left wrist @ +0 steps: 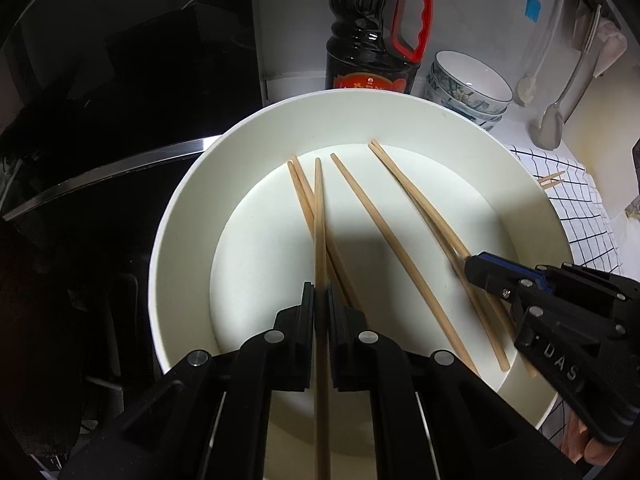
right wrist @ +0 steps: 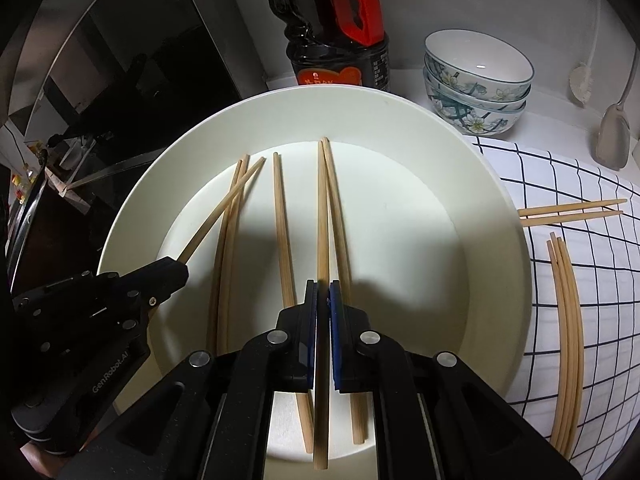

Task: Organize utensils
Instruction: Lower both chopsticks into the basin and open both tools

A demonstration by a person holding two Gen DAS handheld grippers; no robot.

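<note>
Chopsticks: most of them lie in the white plate (right wrist: pixel 500 280), fanned from 6 toward 12 o'clock; more wait on the checked cloth (right wrist: pixel 560 184) at the plate's 3 o'clock, a pair (right wrist: pixel 572 209) pointing right and a curved bundle (right wrist: pixel 566 344) below it.
Left gripper: your left gripper (left wrist: pixel 320 300) has its jaws clamped on a single chopstick (left wrist: pixel 319 216), whose tip crosses over the leftmost pair (right wrist: pixel 229 240) in the plate.
Risk at the left: you grip that stick well back from its tip, so any twist of your wrist would probably swing the tip wide. It could rake the pair beneath it sideways, or toward the plate's 9 o'clock rim and the dark stove (left wrist: pixel 100 140) beyond.
Loose stick: one chopstick (right wrist: pixel 282 224) lies alone between your two grips, near both; either held stick could nudge it as you lift.
Right gripper: your right gripper (right wrist: pixel 322 300) has its jaws closed on one stick (right wrist: pixel 322 216) of the right-hand pair, with its partner (right wrist: pixel 340 240) touching alongside.
Risk at the right: the partner may drag along by friction, then drop on the plate and bounce out.
Risk of collision: both grippers work over one plate; lifting together, the sticks' long ends could cross and lever each other loose.
Behind: the sauce bottle (right wrist: pixel 340 40) and stacked bowls (right wrist: pixel 476 84) stand at 12 to 1 o'clock, within reach of a stray forward sweep.
</note>
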